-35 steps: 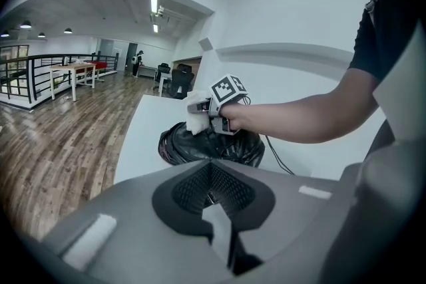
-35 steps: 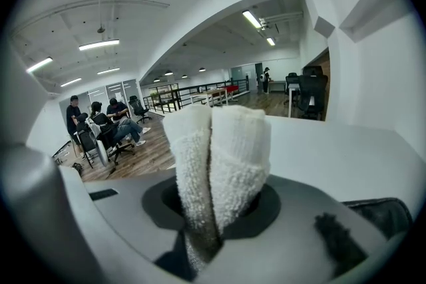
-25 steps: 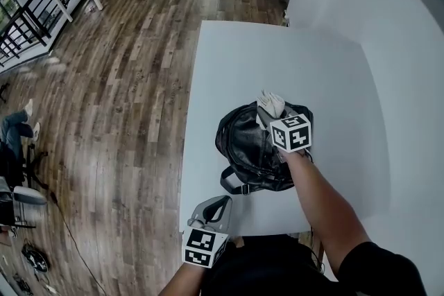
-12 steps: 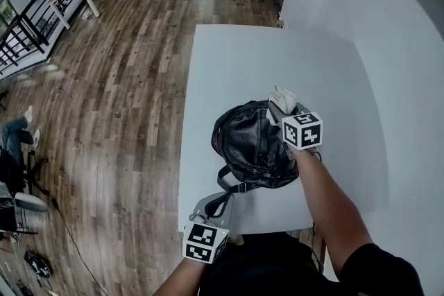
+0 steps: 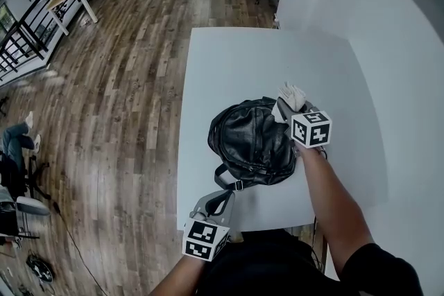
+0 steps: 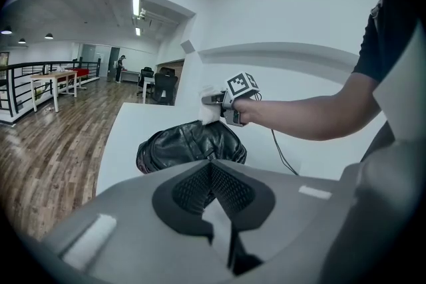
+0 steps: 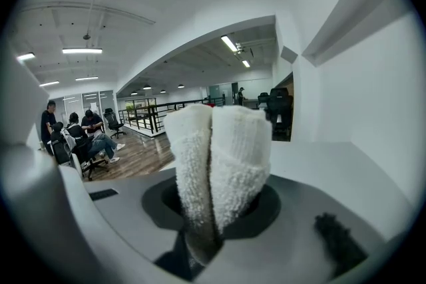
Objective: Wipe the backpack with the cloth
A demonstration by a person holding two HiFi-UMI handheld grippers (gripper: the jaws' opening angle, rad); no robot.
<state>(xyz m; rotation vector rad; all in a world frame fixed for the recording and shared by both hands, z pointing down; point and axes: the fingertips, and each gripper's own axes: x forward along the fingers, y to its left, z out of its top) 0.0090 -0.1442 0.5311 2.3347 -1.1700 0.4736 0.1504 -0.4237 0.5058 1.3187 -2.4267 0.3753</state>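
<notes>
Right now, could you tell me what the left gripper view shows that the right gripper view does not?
Only the left gripper view shows the black backpack, the right gripper from outside with the forearm behind it, and the left gripper, shut and empty. Only the right gripper view shows the cloth close up, clamped between its jaws, and seated people by a railing. Both show the cloth and the white table.

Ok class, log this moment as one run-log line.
right gripper: shut on cloth, at backpack edge | left gripper: shut, empty, at table's near edge
</notes>
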